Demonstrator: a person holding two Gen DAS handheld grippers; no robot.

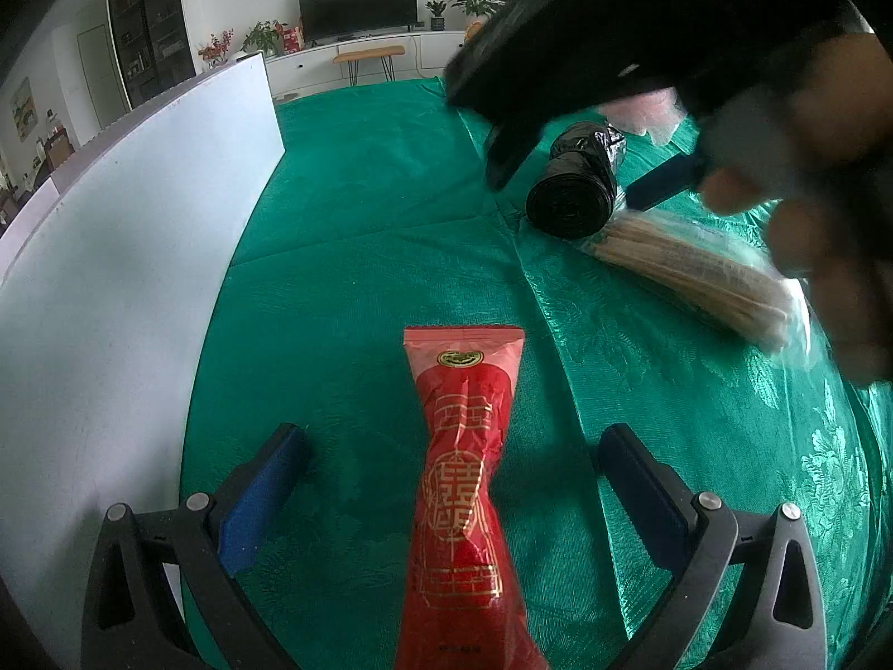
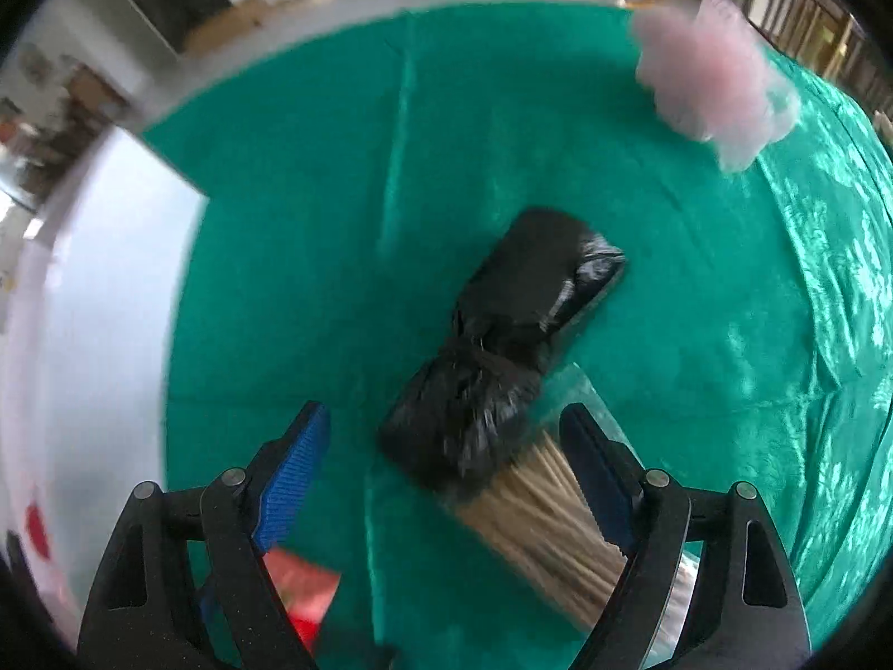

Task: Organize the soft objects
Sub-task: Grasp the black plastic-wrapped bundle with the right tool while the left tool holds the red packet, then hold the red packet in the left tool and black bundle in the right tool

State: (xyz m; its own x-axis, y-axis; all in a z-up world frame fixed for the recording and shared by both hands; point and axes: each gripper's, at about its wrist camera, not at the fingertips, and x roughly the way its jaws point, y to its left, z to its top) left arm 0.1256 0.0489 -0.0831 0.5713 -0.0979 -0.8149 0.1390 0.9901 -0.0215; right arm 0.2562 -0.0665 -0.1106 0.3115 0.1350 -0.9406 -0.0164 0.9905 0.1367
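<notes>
Green tablecloth point(image 1: 390, 212), left gripper point(image 1: 446, 446) spread around red packet point(image 1: 463, 463), right gripper point(image 2: 446, 435) apart over black roll point(image 2: 502, 346).

I am working in a home living room. Far ahead of my left claw, against the white back wall, a flat black television point(image 1: 357, 4) stands on a long low white cabinet point(image 1: 357, 58), with leafy green potted plants point(image 1: 474, 0) on it. A small wooden bench on thin metal legs point(image 1: 368, 58) sits before it. Further left rises a tall dark glass-fronted display cabinet point(image 1: 149, 22). Directly under the claw spreads a shiny green patterned tablecloth point(image 1: 368, 212).
</notes>
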